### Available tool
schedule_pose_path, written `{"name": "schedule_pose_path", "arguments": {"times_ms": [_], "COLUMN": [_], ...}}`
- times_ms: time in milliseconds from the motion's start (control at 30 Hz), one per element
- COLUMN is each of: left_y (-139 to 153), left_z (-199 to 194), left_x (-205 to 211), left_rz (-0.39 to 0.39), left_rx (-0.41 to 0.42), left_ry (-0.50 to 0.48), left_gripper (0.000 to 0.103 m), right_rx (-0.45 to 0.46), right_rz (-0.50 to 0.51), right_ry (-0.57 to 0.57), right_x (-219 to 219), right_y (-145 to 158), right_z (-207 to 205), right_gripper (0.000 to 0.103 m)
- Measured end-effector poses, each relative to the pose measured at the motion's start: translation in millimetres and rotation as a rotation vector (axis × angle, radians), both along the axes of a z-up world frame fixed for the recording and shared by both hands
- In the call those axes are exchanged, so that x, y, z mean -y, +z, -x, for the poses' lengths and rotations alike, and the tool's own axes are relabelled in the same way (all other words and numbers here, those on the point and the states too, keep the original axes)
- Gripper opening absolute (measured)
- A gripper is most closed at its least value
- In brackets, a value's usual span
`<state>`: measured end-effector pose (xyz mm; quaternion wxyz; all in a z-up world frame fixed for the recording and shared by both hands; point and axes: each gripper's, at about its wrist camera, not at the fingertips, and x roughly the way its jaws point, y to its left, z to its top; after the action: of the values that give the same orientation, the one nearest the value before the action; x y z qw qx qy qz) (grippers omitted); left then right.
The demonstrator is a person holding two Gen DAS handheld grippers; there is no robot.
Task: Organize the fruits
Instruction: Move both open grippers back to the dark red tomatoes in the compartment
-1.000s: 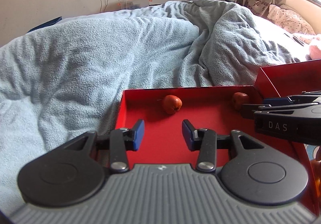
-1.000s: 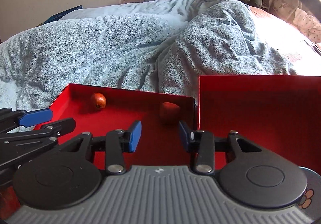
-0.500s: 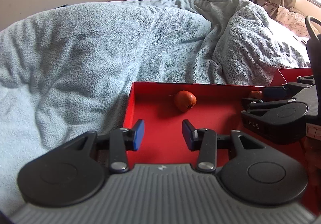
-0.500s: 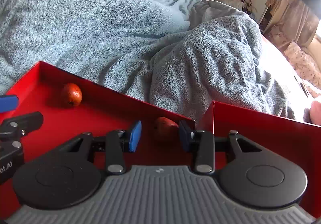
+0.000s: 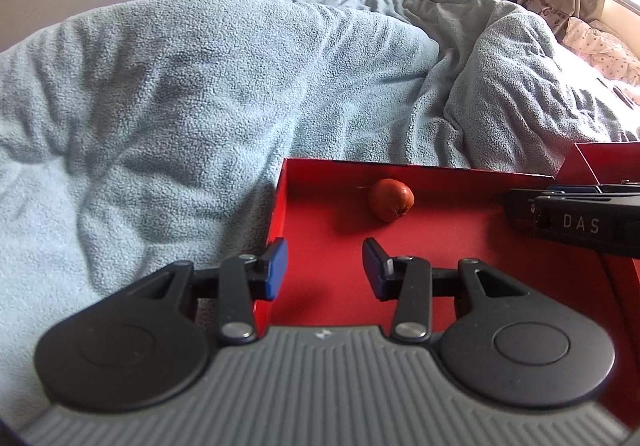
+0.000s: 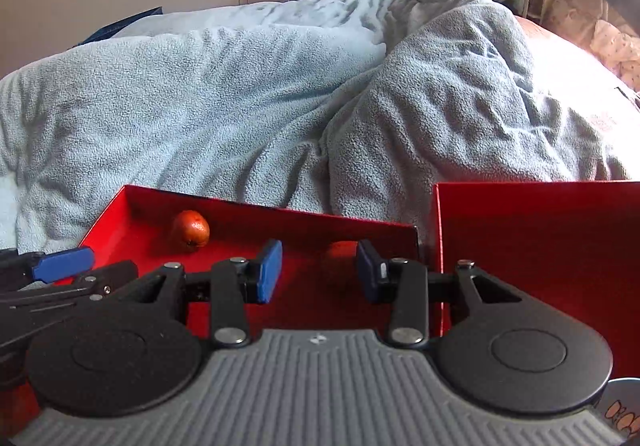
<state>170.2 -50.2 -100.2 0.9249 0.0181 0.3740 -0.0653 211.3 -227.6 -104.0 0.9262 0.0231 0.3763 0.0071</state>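
In the left wrist view, the left gripper hangs low over the near left part of a shallow red tray that sits on a rumpled pale blue blanket; its blue-padded jaws stand apart with nothing between them, the left pad over the tray's left wall. A small reddish-orange fruit lies on the tray floor near the far wall, ahead of the jaws and clear of them. The right gripper reaches in from the right edge, seen side-on. A second red tray shows at the far right. In the right wrist view, the right gripper is held over the first tray's right end, its jaws spread wide. A second fruit sits low between the pads near the tray's right corner; whether a pad touches it cannot be told. The first fruit lies by the far left corner. The left gripper's blue pad pokes in at left.
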Motion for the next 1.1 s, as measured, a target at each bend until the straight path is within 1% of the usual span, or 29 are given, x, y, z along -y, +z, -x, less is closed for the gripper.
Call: {"name": "schedule_pose_path", "arguments": {"times_ms": [100, 133, 200, 300, 333, 367, 400, 500, 567, 667, 833, 933, 967, 1000, 1100], "left_y": [-0.4, -0.6, -0.9, -0.6, -0.6, -0.8, -1.3, -1.8, -1.8, -1.0, -4.9, -11.3, -13.5, -15.3, -18.6], "left_z": [-0.1, 0.0, 0.3, 0.2, -0.2, -0.7, -1.0, -0.4, -0.2, -2.3, -14.3, -24.1, -27.6, -30.4, -35.5], "left_x": [2.5, 3.0, 2.9, 2.5, 2.1, 1.8, 1.6, 3.5, 6.2, 13.2, 35.0, 46.4, 49.3, 50.8, 54.6], "left_rz": [-0.004, -0.004, -0.001, -0.001, 0.002, 0.004, 0.004, -0.002, -0.009, -0.026, -0.109, -0.157, -0.166, -0.162, -0.152], "left_rx": [0.001, 0.001, -0.001, 0.001, 0.001, 0.0, -0.001, -0.001, 0.002, 0.008, 0.034, 0.036, 0.034, 0.031, 0.04], "left_ry": [-0.013, -0.015, -0.019, -0.021, -0.02, -0.019, -0.018, -0.024, -0.03, -0.049, -0.089, -0.105, -0.108, -0.114, -0.129], "left_gripper": [0.044, 0.044, 0.044, 0.044, 0.044, 0.044, 0.044, 0.044, 0.044, 0.044, 0.044, 0.044, 0.044, 0.047, 0.047], "right_rx": [-0.004, -0.016, -0.051, -0.093, -0.094, -0.095, -0.096, -0.081, -0.055, -0.012, 0.058, 0.085, 0.092, 0.097, 0.106], "right_rz": [0.058, 0.105, 0.253, 0.446, 0.472, 0.473, 0.481, 0.466, 0.443, 0.343, 0.187, 0.131, 0.114, 0.107, 0.085], "right_ry": [0.019, 0.034, 0.078, 0.151, 0.162, 0.157, 0.15, 0.155, 0.152, 0.133, 0.096, 0.084, 0.086, 0.091, 0.097], "right_x": [-3.5, -8.5, -23.3, -43.2, -45.5, -44.7, -43.6, -38.0, -34.6, -26.2, -11.8, -6.2, -5.3, -5.1, -5.0], "right_y": [-1.5, -3.4, -10.5, -24.4, -26.1, -25.7, -25.4, -21.7, -16.2, 0.0, 22.0, 31.3, 34.5, 37.1, 45.1], "right_z": [1.4, -0.3, -6.5, -11.8, -12.1, -13.0, -13.4, -8.8, -3.0, 14.2, 73.8, 117.3, 132.0, 144.2, 174.0], "right_gripper": [0.047, 0.047, 0.047, 0.047, 0.047, 0.044, 0.038, 0.038, 0.038, 0.038, 0.038, 0.038, 0.038, 0.038, 0.038]}}
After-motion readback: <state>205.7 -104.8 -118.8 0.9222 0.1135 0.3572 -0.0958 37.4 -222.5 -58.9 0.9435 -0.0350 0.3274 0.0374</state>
